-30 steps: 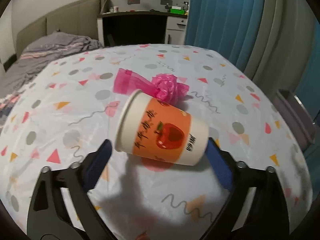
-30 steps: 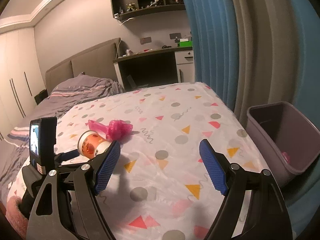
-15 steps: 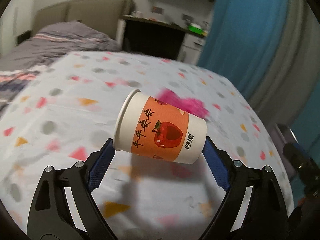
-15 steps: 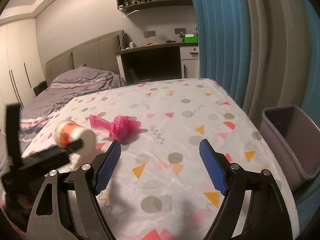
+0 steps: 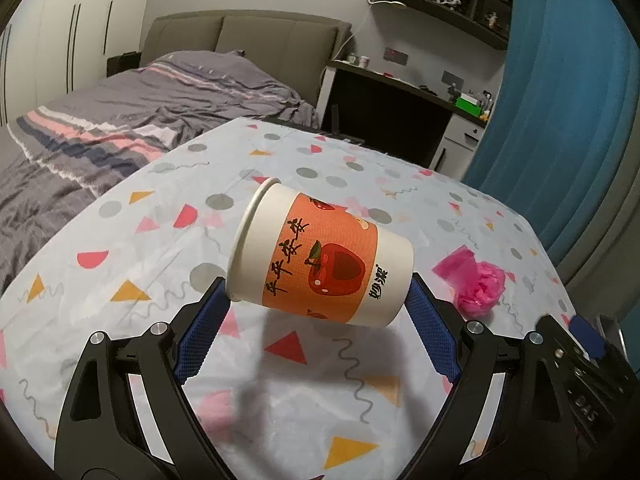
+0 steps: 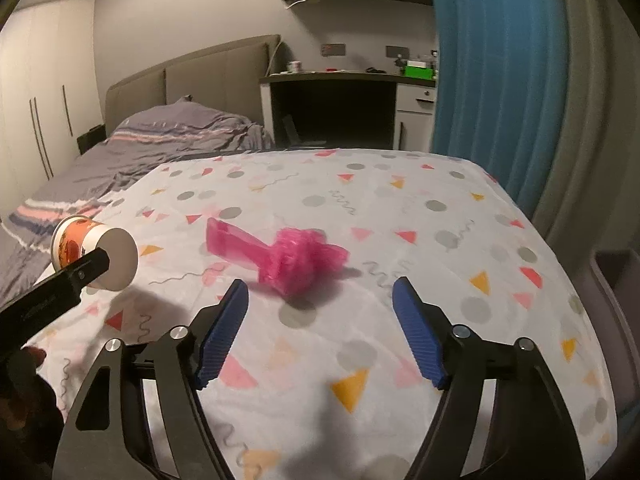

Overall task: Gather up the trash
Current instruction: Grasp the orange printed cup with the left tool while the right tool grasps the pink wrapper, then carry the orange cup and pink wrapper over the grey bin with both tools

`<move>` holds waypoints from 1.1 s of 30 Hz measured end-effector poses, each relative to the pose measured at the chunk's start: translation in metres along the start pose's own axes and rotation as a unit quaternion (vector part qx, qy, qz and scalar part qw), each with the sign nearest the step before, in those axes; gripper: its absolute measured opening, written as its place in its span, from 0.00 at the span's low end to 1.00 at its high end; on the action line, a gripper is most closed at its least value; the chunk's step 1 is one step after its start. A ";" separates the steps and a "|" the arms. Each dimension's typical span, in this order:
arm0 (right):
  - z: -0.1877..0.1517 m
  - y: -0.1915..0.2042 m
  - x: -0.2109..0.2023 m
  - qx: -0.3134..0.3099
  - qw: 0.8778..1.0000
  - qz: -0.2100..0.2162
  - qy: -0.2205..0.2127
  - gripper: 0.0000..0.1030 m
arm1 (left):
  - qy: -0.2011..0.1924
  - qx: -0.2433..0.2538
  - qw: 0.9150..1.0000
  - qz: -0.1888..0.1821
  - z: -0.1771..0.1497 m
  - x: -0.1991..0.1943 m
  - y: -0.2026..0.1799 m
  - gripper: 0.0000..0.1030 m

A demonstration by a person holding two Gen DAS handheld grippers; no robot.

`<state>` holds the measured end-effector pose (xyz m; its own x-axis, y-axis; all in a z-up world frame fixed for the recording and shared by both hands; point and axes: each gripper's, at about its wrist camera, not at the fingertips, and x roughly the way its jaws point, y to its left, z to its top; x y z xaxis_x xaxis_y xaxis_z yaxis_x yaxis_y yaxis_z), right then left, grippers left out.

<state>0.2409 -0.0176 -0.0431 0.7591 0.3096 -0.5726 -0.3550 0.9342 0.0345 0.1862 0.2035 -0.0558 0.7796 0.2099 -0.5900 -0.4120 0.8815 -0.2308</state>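
Observation:
My left gripper (image 5: 316, 292) is shut on a white paper cup (image 5: 320, 256) with an orange apple band, held sideways above the patterned tablecloth (image 5: 160, 264). The cup also shows in the right wrist view (image 6: 94, 252), held at the far left. A crumpled pink plastic bag (image 6: 288, 258) lies on the cloth just ahead of my right gripper (image 6: 320, 304), which is open and empty. The bag also shows in the left wrist view (image 5: 476, 284), to the right of the cup.
A grey bin (image 6: 618, 280) stands at the table's right edge, mostly cut off. A bed with grey striped bedding (image 5: 120, 128) lies to the left. A dark desk (image 6: 340, 108) and blue curtain (image 6: 488, 64) stand behind.
My left gripper has lifted the cup off the cloth and swung left, away from the pink bag. My right gripper has moved closer to the bag.

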 end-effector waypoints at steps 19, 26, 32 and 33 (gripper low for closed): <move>0.014 0.010 0.070 0.003 0.997 0.032 0.075 0.26 | 0.025 -0.018 0.999 -0.017 -0.006 0.015 0.007 0.84; 0.011 0.005 0.052 0.003 0.998 0.038 0.056 0.14 | 0.026 -0.015 0.999 -0.016 -0.007 0.018 0.007 0.84; 0.005 -0.016 0.002 0.008 0.999 0.036 0.018 0.14 | 0.027 -0.011 0.999 -0.036 -0.009 0.016 0.001 0.84; 0.005 -0.020 -0.006 0.006 0.999 0.034 0.013 0.14 | 0.026 -0.008 0.999 -0.042 -0.009 0.014 -0.002 0.84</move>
<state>0.2461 -0.0373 -0.0366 0.7196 0.3672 -0.5894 -0.3975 0.9137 0.0840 0.1935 0.2013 -0.0703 0.7866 0.1141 -0.6069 -0.3550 0.8877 -0.2932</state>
